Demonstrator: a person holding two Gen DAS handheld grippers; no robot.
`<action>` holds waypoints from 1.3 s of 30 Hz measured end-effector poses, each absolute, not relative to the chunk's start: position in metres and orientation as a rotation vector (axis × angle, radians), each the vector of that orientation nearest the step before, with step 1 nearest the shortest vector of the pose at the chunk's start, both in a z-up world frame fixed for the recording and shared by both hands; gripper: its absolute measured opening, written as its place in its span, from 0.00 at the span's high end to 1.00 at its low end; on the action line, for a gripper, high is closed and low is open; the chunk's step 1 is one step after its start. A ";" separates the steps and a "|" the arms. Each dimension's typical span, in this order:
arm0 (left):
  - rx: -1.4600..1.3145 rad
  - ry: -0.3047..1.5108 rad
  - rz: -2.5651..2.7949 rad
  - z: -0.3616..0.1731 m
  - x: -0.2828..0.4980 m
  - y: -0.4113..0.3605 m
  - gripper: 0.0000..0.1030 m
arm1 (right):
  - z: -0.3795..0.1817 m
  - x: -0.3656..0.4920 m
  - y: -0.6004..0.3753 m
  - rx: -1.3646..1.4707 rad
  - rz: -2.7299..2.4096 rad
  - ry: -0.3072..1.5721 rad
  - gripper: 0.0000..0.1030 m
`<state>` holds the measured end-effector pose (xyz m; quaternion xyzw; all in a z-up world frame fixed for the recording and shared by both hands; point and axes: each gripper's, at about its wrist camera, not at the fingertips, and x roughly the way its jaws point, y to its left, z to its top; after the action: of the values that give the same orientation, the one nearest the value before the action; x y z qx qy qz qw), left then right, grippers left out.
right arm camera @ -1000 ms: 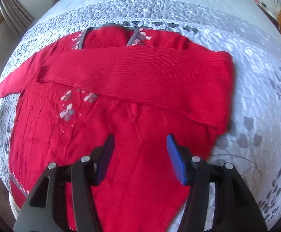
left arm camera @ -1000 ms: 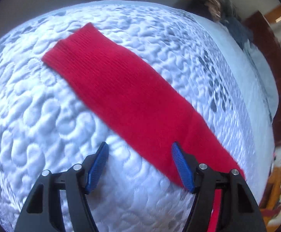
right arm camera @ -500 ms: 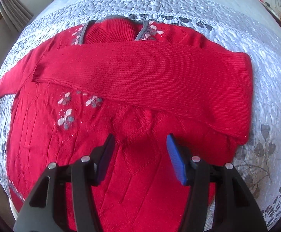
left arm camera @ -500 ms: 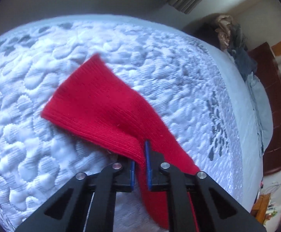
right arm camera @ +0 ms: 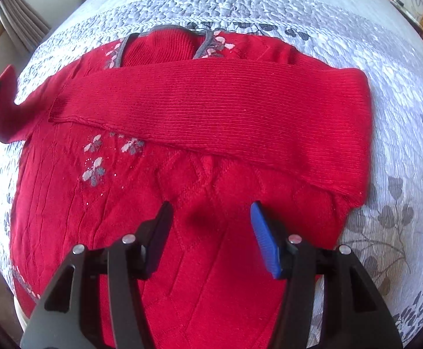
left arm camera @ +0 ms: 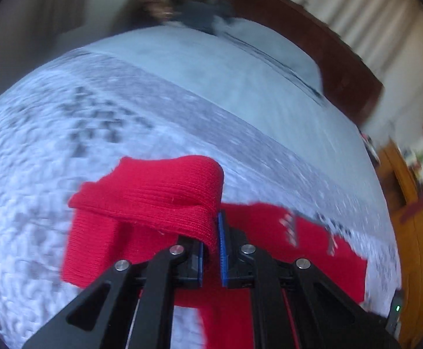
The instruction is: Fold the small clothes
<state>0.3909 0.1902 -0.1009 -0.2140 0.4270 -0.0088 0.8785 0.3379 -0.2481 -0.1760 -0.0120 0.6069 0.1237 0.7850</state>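
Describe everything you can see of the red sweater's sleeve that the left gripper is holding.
The sleeve is bright red ribbed knit, soft and limp. The left gripper is shut on its edge, pinching it between blue pads, so the cloth bunches and drapes over itself above the grey quilted bedspread. Its cuff end hangs down left. In the right wrist view it trails off the sweater at far left.
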 end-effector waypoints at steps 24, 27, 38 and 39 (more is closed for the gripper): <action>-0.375 1.123 -0.150 -0.141 0.386 0.116 0.35 | -0.148 0.342 -0.229 0.036 0.337 1.267 0.46; -0.387 1.198 -0.070 -0.174 0.393 0.144 0.39 | -0.130 0.357 -0.195 0.004 0.375 1.240 0.46; -0.432 1.305 -0.092 -0.211 0.403 0.158 0.40 | -0.150 0.429 -0.065 -0.055 0.470 1.357 0.49; -0.421 1.305 -0.093 -0.211 0.405 0.153 0.40 | -0.156 0.431 -0.061 -0.073 0.453 1.369 0.50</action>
<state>0.4053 0.1531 -0.2107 -0.1941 0.6022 -0.0430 0.7732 0.4313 -0.0609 -0.1560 -0.0336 0.6264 0.2072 0.7507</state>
